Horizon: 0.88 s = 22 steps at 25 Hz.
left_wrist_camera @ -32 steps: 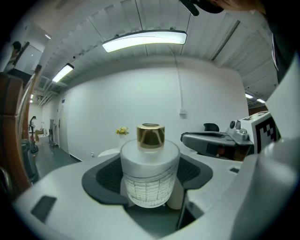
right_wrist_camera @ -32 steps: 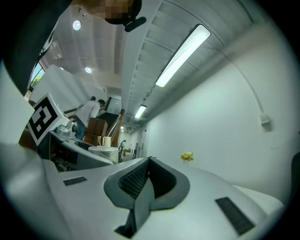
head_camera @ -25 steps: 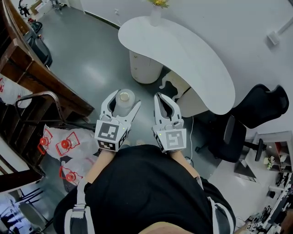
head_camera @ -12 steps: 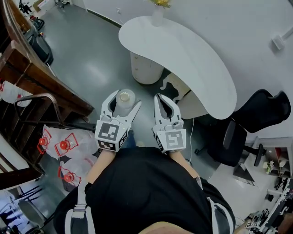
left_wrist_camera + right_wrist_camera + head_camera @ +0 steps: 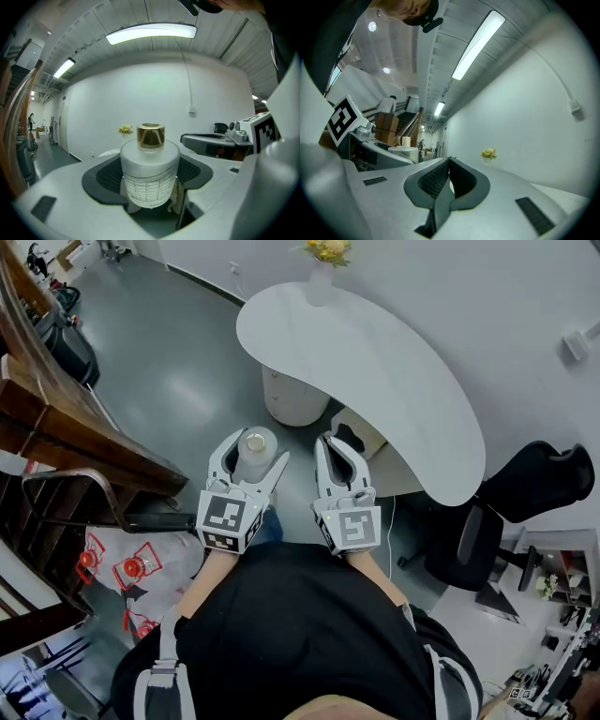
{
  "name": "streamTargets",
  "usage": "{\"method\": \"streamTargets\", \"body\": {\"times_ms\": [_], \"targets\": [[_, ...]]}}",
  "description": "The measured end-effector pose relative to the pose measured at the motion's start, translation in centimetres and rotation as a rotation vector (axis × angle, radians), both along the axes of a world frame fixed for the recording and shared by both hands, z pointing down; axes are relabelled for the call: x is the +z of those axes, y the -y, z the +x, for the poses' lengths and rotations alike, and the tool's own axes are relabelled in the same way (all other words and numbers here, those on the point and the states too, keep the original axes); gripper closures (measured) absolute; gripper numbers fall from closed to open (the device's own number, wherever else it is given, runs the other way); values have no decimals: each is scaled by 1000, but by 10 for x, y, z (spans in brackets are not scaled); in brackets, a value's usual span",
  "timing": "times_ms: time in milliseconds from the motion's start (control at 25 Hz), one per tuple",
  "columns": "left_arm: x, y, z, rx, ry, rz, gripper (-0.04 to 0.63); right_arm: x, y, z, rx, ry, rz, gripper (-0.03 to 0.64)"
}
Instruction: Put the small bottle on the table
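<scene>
My left gripper (image 5: 249,452) is shut on a small frosted white bottle (image 5: 254,450) with a gold cap, held upright above the grey floor. In the left gripper view the small bottle (image 5: 150,169) fills the space between the dark pads (image 5: 108,174). My right gripper (image 5: 337,454) is beside it, shut with nothing between its jaws; its pads (image 5: 440,178) meet in the right gripper view. The curved white table (image 5: 366,367) lies ahead, its near edge just beyond the right gripper's tips. A vase of yellow flowers (image 5: 321,266) stands at the table's far end.
A wooden staircase with a rail (image 5: 66,427) runs along the left. Plastic bags with red print (image 5: 127,563) lie on the floor at lower left. A black office chair (image 5: 511,493) stands at right of the table. The table's round white pedestal (image 5: 292,395) stands on the grey floor.
The table and floor have slid slightly in the head view as the person shifted forward. Both grippers keep the same pose and the bottle stays gripped.
</scene>
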<state>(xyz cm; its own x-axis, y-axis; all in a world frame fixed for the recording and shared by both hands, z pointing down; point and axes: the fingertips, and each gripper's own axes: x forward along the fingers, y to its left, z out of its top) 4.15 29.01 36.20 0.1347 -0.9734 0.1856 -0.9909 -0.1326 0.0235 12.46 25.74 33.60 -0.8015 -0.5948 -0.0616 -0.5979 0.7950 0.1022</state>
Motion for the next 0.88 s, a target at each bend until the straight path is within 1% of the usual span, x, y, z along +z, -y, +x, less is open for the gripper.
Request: {"method": "streamTargets", "body": {"times_ms": [160, 320, 720, 880], "targets": [[-1, 33, -26, 10, 18, 6, 262, -2, 34, -28, 9, 2, 2, 594], [-1, 65, -48, 29, 17, 0, 262, -5, 66, -51, 23, 3, 0, 594], [2, 128, -82, 91, 16, -19, 262, 1, 126, -93, 64, -3, -16, 594], [5, 144, -94, 110, 13, -24, 262, 3, 140, -110, 72, -3, -18, 594]]}}
